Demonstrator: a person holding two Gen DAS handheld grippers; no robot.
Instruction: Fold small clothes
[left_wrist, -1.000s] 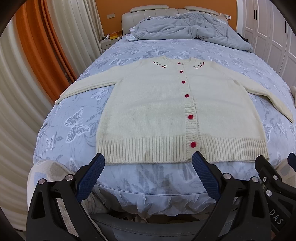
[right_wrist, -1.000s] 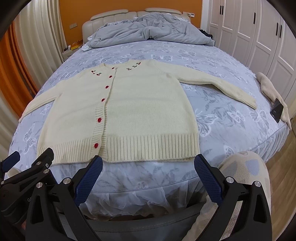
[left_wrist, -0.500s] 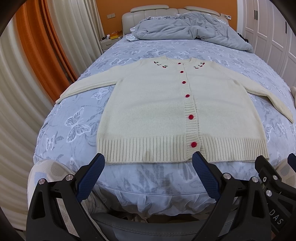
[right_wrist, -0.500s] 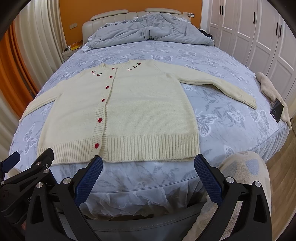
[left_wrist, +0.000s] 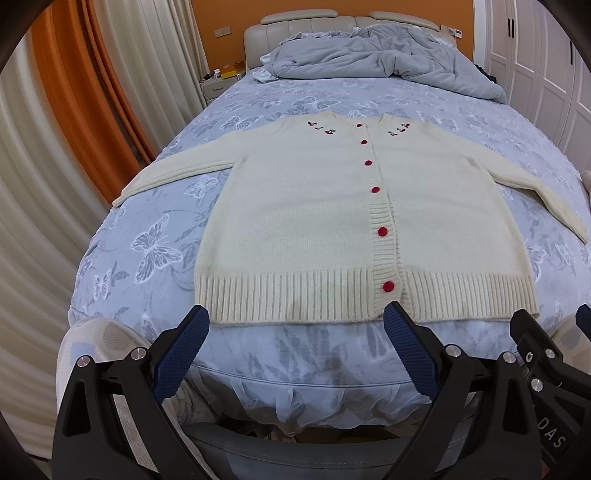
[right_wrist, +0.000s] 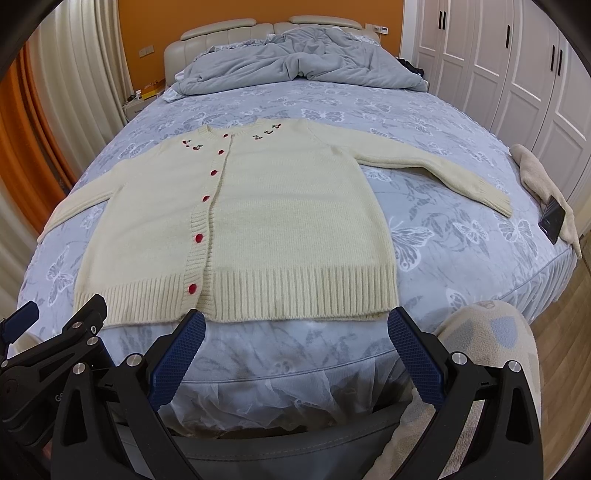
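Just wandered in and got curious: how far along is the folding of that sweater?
Barely begun. Done: the cardigan lies flat and buttoned on the bed, sleeves spread. In hand: nothing; the left gripper and right gripper hover open. Left: every fold.

Rumpled grey duvet (left_wrist: 384, 51), phone (right_wrist: 552, 224), orange curtain (left_wrist: 77, 96)

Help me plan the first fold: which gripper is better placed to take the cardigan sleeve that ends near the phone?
Right. The right gripper, open, faces the hem on that sleeve side; the left gripper, also open, sits toward the other sleeve of the cardigan. Likely the shorter reach.
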